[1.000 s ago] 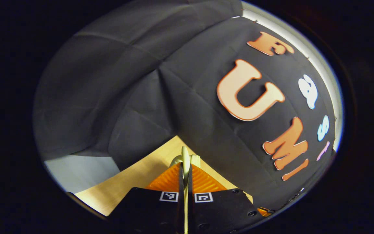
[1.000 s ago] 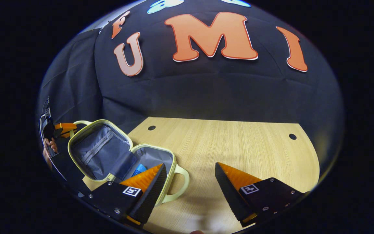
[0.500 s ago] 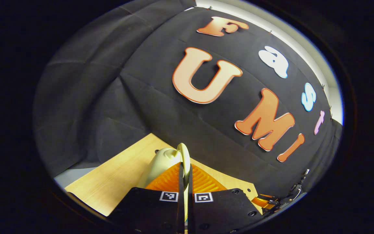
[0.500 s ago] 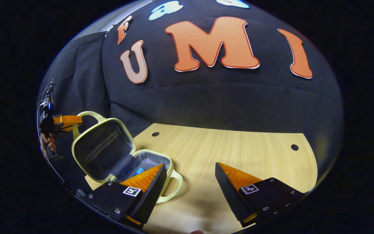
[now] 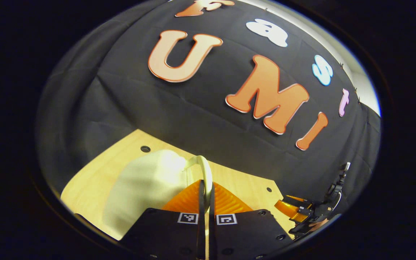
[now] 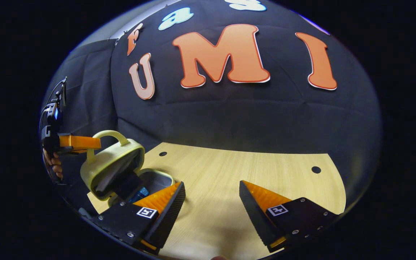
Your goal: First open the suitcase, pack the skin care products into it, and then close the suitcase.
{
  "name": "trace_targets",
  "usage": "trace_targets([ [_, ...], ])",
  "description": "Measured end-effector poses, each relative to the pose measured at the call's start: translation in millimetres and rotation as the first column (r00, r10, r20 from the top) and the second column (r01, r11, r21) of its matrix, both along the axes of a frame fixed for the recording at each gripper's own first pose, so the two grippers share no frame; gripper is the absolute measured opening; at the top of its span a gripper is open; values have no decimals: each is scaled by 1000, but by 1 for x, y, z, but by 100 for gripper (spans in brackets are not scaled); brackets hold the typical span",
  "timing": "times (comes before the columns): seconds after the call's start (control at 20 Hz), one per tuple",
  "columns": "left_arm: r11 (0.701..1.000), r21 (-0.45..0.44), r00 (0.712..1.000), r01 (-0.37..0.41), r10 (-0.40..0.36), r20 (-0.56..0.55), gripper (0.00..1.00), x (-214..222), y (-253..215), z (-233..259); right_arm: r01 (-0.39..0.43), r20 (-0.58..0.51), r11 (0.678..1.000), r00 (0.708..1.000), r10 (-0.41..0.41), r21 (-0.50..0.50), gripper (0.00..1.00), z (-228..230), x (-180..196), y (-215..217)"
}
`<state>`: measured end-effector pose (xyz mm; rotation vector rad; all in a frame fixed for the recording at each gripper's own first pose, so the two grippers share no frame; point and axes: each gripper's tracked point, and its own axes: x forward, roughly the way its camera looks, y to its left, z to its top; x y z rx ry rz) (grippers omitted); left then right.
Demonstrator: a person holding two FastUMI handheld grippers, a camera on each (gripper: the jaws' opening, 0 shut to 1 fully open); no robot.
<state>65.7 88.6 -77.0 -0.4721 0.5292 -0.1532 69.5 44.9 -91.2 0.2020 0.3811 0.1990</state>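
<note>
Right gripper view shows me the pale yellow suitcase (image 6: 116, 164) on the table (image 6: 237, 187) with its lid lower than a second ago, my left gripper (image 6: 85, 143) clamped on the lid handle (image 6: 110, 135), my right gripper (image 6: 211, 202) spread wide.

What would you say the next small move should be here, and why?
Probably the left tool should carry the lid's handle further down until the suitcase lid meets the base. The tool is shut on the handle, the lid is tilted partway over, and a gap remains with a blue product visible inside. The right tool hangs open above the table, apart from the suitcase.
</note>
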Motion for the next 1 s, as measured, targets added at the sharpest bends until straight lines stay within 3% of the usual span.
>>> trace_targets([
  [0.35,988,50,984,143,-137,-114,4,-4,-76,-62,64,-3,998,998,-64,-16,95,-13,-16,-37],
  [0.5,970,129,969,207,-185,-166,6,-8,-94,-96,90,3,996,996,-90,-22,95,-15,-22,-45],
  [0.65,932,239,947,274,-219,-234,4,-10,-112,-133,96,-10,995,995,-97,-18,95,-22,-29,-47],
  [0.85,834,431,930,345,-241,-279,6,-18,-124,-159,124,-21,991,992,-125,-40,95,-28,-36,-58],
  [1.0,810,454,917,371,-241,-319,7,-25,-130,-172,132,-17,990,991,-133,-42,95,-29,-42,-62],
])
